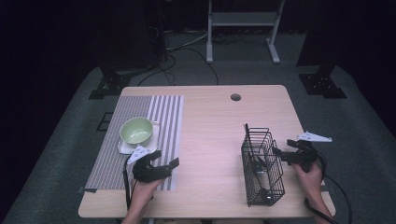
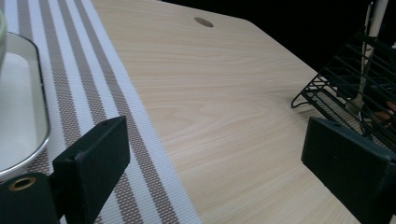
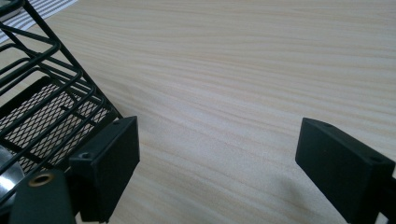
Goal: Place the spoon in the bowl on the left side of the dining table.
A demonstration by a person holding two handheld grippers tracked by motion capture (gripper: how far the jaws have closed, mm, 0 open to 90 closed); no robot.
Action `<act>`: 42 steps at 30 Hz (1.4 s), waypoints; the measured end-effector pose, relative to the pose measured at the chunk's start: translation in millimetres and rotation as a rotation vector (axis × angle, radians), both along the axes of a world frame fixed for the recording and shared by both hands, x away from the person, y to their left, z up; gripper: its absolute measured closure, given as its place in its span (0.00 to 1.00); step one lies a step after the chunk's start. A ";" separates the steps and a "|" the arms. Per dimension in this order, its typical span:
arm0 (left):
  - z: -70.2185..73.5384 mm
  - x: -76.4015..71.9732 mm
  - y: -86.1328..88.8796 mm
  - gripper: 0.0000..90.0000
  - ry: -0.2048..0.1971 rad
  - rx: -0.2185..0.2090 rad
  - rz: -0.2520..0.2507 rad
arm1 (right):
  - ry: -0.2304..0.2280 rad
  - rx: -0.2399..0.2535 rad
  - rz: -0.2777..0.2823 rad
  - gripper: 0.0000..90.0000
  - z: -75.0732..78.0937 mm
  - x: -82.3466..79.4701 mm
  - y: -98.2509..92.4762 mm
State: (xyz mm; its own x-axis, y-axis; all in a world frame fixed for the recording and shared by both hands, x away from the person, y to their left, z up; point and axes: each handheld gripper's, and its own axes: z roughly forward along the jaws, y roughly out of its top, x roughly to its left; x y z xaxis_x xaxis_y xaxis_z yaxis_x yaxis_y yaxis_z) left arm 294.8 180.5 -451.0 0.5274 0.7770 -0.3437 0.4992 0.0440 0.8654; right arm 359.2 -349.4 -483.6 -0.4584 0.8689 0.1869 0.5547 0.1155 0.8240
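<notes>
The pale wooden table (image 1: 210, 140) is carrying everything, with a grey-and-white striped woven placemat (image 1: 140, 135) lying along its left side. A black wire-mesh basket (image 1: 262, 165) is standing toward the right, and the right gripper (image 1: 280, 154) is hovering just beside its right wall, jaws spread wide with nothing but bare tabletop between them. In the right gripper view the basket's wire corner (image 3: 51, 93) is sitting just outside the left-hand jaw, whether touching it or not is hard to tell. The left gripper (image 1: 163, 161) is hanging over the placemat's near right edge, jaws likewise standing fully apart and holding nothing. Just behind it a pale green round bowl (image 1: 136, 130) is resting on a small white square plate (image 1: 125, 148). In the left gripper view that plate (image 2: 23, 107) is being cut off by the frame edge (the bowl is barely a sliver there). Something metallic is lying inside the basket, too small and dark to identify.
</notes>
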 end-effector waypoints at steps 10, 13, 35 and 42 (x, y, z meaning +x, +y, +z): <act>3.9 -4.8 -12.5 0.08 -0.012 0.002 -0.049 | 0.005 -0.006 -0.005 0.14 0.0 0.1 0.3; 4.4 -5.7 -15.8 0.08 -0.015 0.002 -0.060 | 0.005 -0.007 -0.005 0.14 0.1 0.0 0.5; 5.3 -2.2 -34.8 0.08 -0.001 0.027 -0.103 | 0.006 -0.004 -0.002 0.14 0.0 0.3 0.2; 11.3 0.0 -50.9 0.08 -0.009 0.023 -0.144 | 0.004 -0.003 -0.001 0.14 0.0 0.1 0.1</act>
